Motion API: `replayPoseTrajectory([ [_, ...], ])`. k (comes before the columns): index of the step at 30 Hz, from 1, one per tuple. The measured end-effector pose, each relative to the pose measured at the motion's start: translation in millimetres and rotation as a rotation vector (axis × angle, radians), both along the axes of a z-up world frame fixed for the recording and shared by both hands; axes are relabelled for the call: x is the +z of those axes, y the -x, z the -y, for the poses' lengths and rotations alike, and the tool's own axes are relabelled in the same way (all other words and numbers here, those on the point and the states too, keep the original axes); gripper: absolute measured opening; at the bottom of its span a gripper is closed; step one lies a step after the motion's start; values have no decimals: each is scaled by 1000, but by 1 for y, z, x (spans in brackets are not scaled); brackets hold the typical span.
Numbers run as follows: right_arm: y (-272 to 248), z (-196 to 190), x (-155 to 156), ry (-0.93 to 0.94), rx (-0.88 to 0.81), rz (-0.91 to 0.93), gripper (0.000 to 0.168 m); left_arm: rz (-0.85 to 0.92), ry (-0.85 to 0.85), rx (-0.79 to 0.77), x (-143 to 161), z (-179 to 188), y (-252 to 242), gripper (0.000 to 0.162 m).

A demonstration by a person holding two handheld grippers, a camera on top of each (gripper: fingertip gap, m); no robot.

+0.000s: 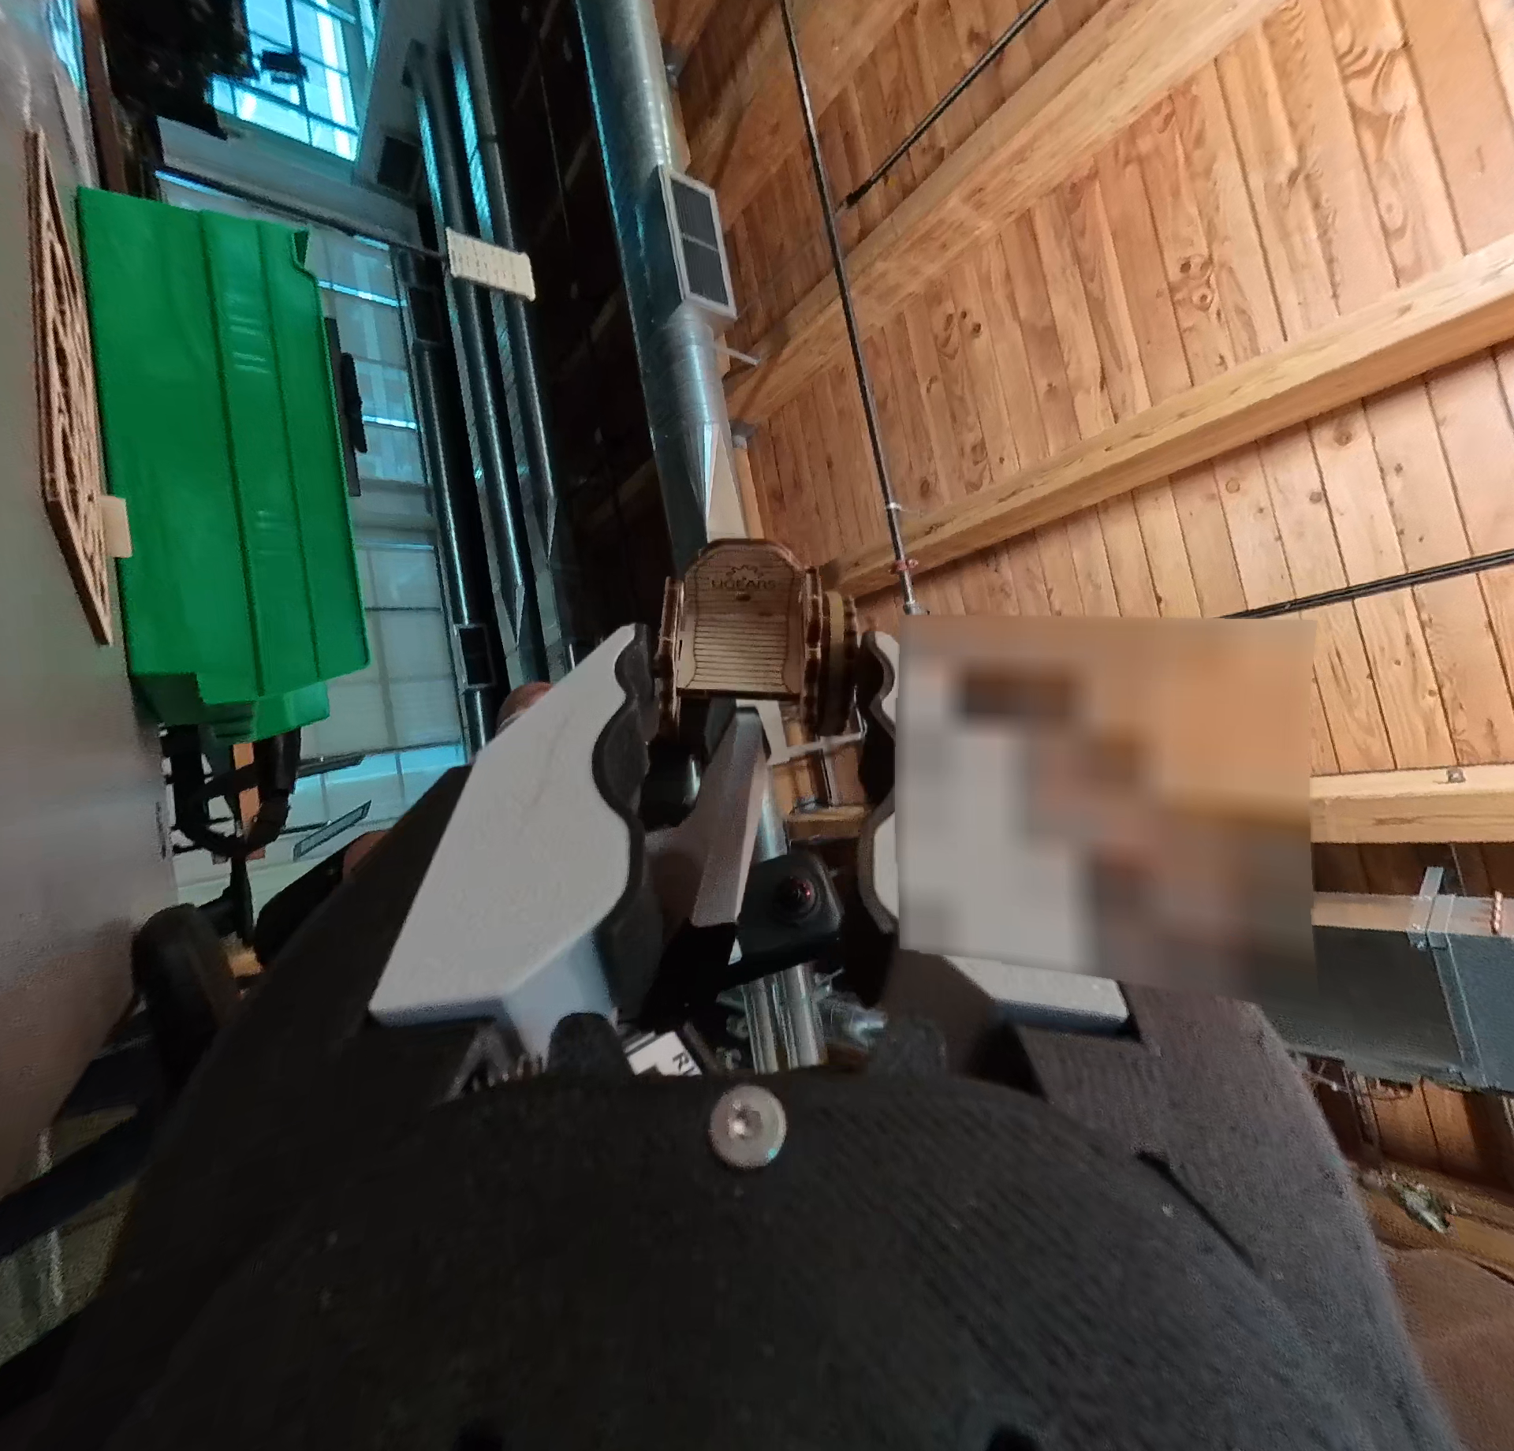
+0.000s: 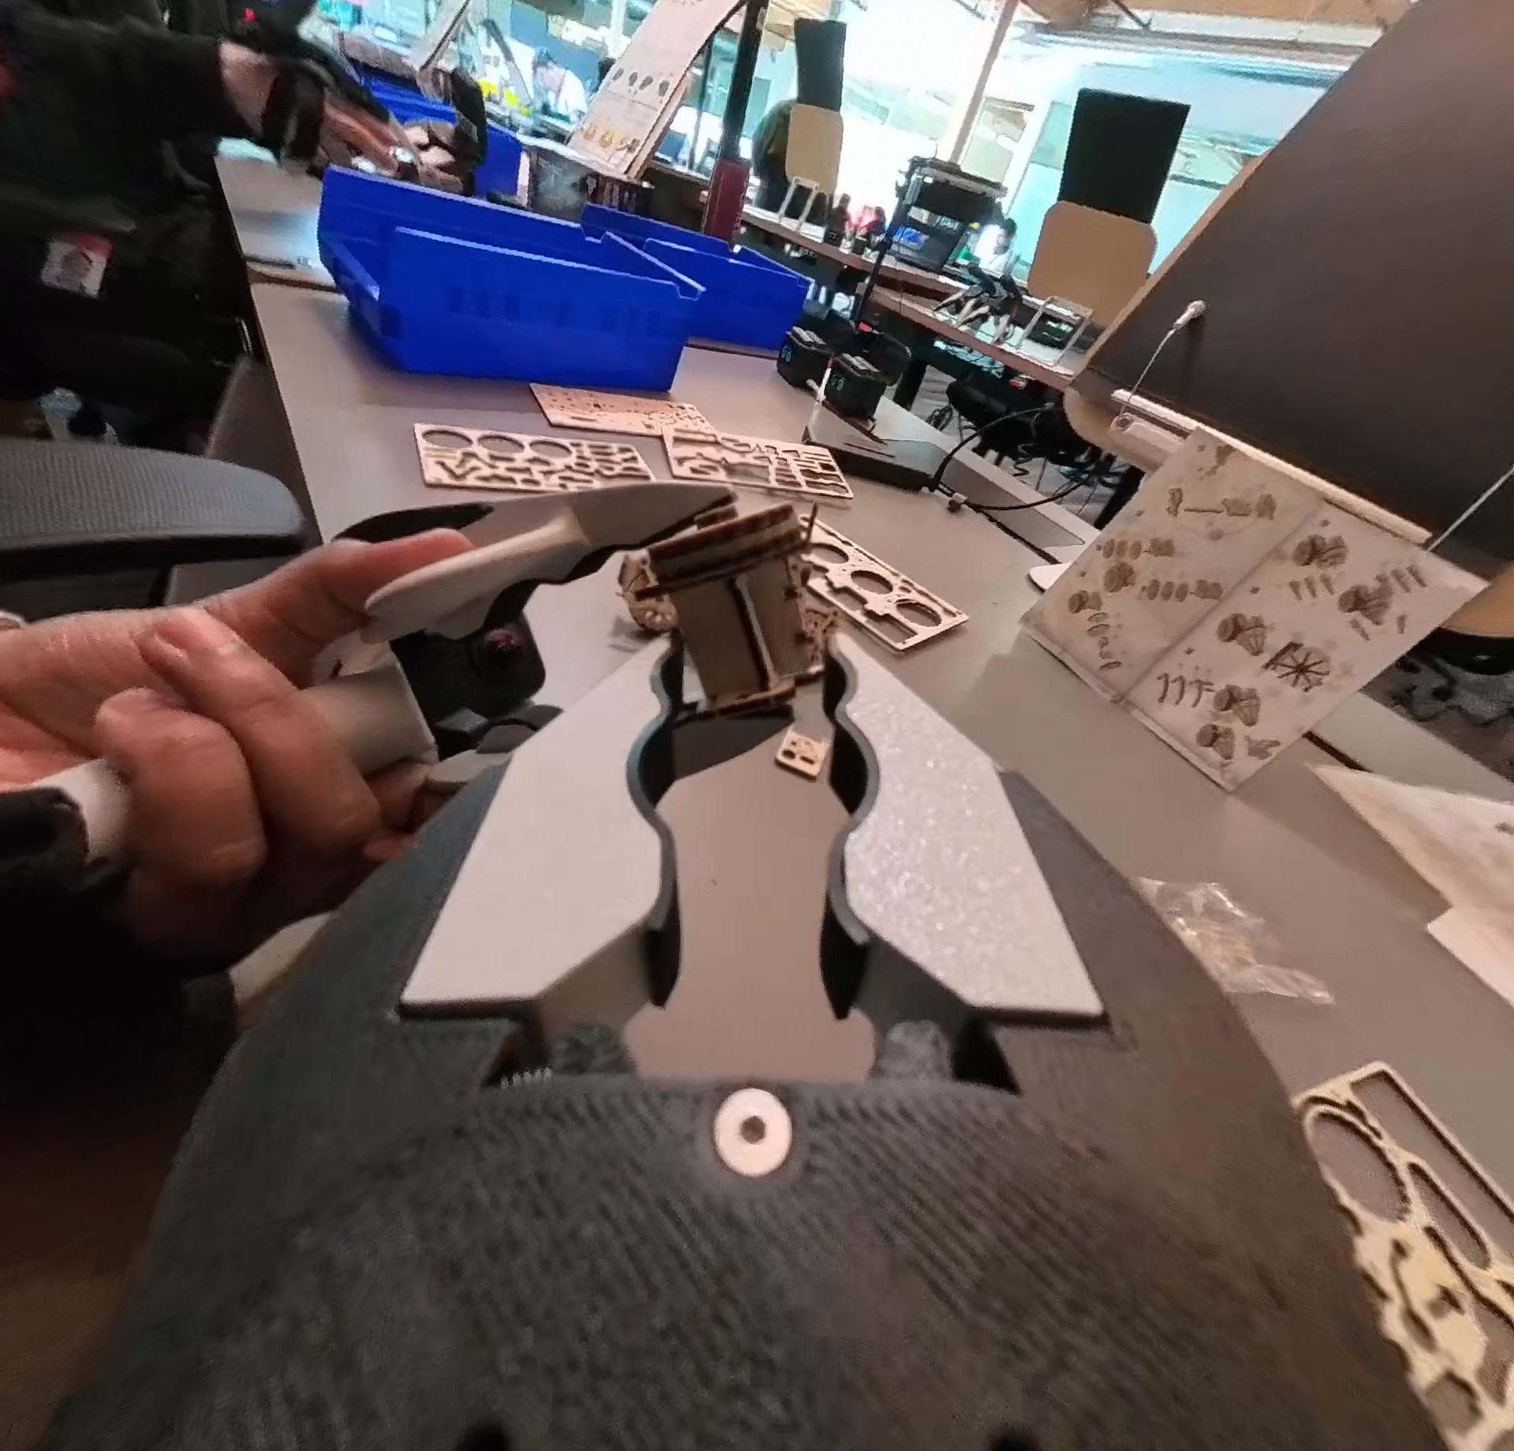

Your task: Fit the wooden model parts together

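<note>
Both tongs clamp the wooden model (image 2: 729, 617), left tongs (image 1: 758, 674) and right tongs (image 2: 750, 674) together, above the grey table (image 2: 1106, 764).
Punched wooden sheets (image 2: 532, 457), blue bins (image 2: 508, 297) and an instruction sheet (image 2: 1229, 617) sit there; timber ceiling (image 1: 1147, 346) overhead.

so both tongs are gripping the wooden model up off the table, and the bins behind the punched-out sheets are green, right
Not quite: the bins behind the punched-out sheets are blue, as the right wrist view shows. The rest holds: the left tongs and right tongs both grip the wooden model above the table.
</note>
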State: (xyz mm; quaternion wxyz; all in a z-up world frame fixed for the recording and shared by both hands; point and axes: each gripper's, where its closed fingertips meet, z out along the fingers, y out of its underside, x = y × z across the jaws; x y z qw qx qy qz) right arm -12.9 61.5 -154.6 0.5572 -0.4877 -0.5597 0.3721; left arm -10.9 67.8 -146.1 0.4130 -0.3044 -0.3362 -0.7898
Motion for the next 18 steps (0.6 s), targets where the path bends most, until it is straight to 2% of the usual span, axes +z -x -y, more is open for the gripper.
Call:
replayPoseTrajectory([
  [2,-1,-2,4,11,-2,-9,37,36,1,30,3,-1,7,47],
  [9,0,-4,3,-106,6,33,36,106,53,70,5,-5,13,47],
  [13,0,-4,2,-239,-14,84,36,102,62,58,4,-4,8,47],
  [18,0,-3,-3,-317,-27,146,36,94,65,38,3,-4,1,47],
])
